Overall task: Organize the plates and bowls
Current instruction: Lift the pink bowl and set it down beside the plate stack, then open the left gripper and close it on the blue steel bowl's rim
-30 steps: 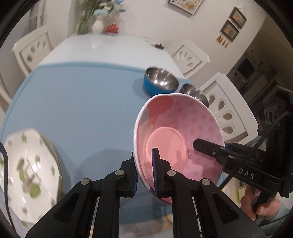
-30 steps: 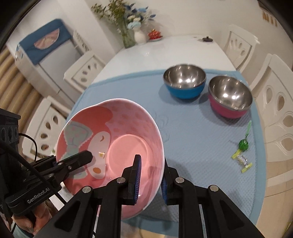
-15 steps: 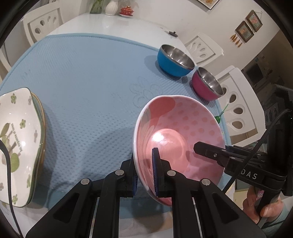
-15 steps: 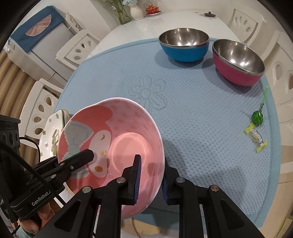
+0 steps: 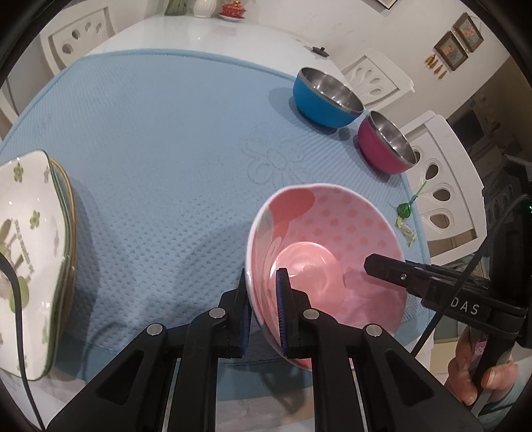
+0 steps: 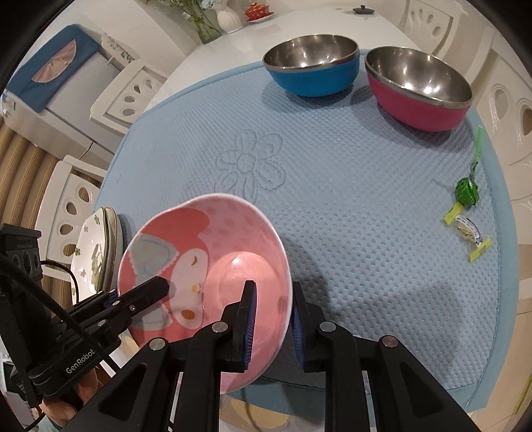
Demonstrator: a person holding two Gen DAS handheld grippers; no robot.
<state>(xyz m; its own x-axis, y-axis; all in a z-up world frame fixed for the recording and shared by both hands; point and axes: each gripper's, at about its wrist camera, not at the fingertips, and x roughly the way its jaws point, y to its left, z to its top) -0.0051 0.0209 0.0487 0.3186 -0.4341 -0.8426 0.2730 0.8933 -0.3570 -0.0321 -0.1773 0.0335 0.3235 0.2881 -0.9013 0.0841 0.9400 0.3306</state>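
Note:
A pink cartoon-printed bowl hangs over the near edge of the blue mat, held by both grippers. My left gripper is shut on its left rim. My right gripper is shut on its right rim, and its arm shows at the right of the left wrist view. A stack of white plates with green flowers lies at the mat's left. A blue steel bowl and a magenta steel bowl stand at the far right.
The blue textured mat covers the white table. Wrapped candies lie near the mat's right edge. White chairs surround the table. A vase and a small red dish stand at the table's far end.
Both grippers have brought the pink bowl lower and closer to the mat's near edge. The views tilted downward, so the plates and steel bowls show more fully.

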